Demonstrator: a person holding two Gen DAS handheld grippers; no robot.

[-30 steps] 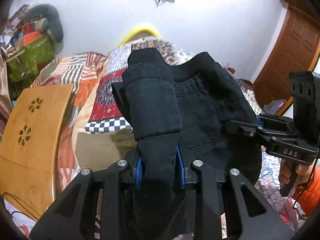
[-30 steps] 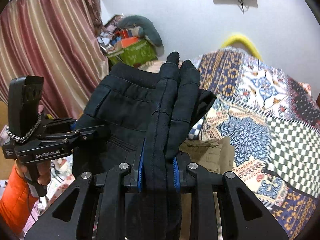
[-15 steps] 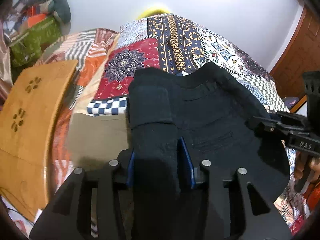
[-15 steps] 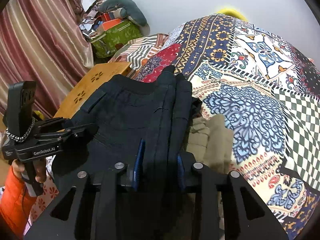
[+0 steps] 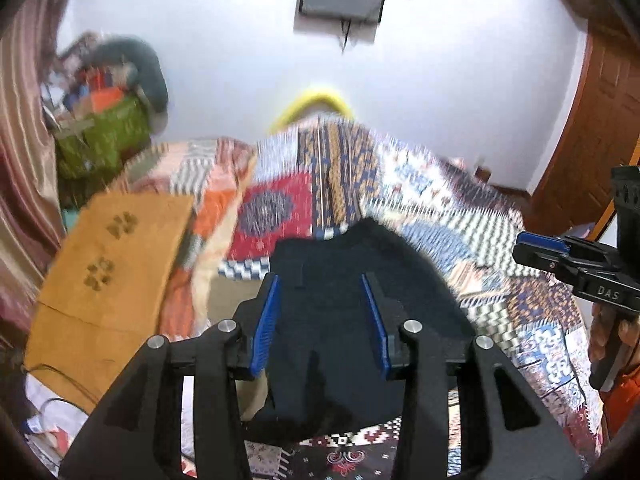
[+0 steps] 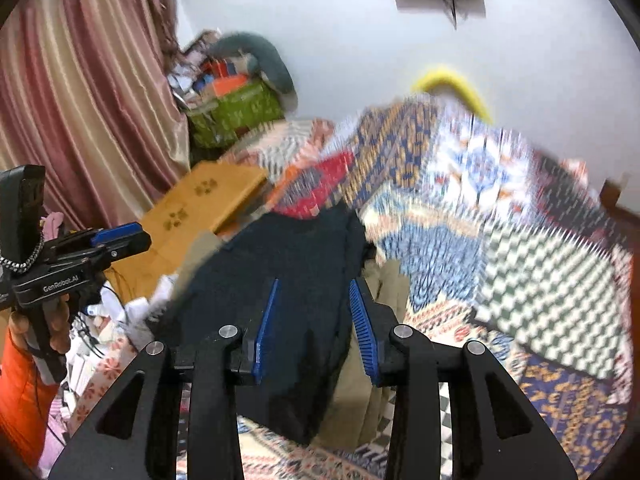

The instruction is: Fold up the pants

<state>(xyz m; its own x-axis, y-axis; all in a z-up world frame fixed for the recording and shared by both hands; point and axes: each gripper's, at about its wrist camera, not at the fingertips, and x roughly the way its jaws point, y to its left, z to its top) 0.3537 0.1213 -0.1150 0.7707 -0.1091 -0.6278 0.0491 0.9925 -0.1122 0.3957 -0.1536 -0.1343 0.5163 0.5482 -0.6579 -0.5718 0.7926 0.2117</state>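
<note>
The dark navy pants (image 5: pixel 352 304) lie folded on the patterned bedspread (image 5: pixel 436 200), on top of a folded tan garment (image 6: pixel 380 344). My left gripper (image 5: pixel 322 280) is open and empty above the pants. My right gripper (image 6: pixel 314 284) is open and empty above the same pants (image 6: pixel 280 280). The right gripper also shows at the right edge of the left wrist view (image 5: pixel 536 242). The left gripper also shows at the left edge of the right wrist view (image 6: pixel 120 234). The bedspread (image 6: pixel 500 220) is motion blurred in both views.
A wooden lap table (image 5: pixel 108 256) lies left of the pants on the bed. A green bag with clutter (image 5: pixel 104 136) sits at the back left by a pink curtain (image 6: pixel 80 100). A wooden door (image 5: pixel 592 120) is at right. Cables and papers (image 6: pixel 116 320) lie near the bed's edge.
Both grippers have opened and let go of the pants, which now lie flat on the tan garment. Both grippers have pulled back and tilted up.
</note>
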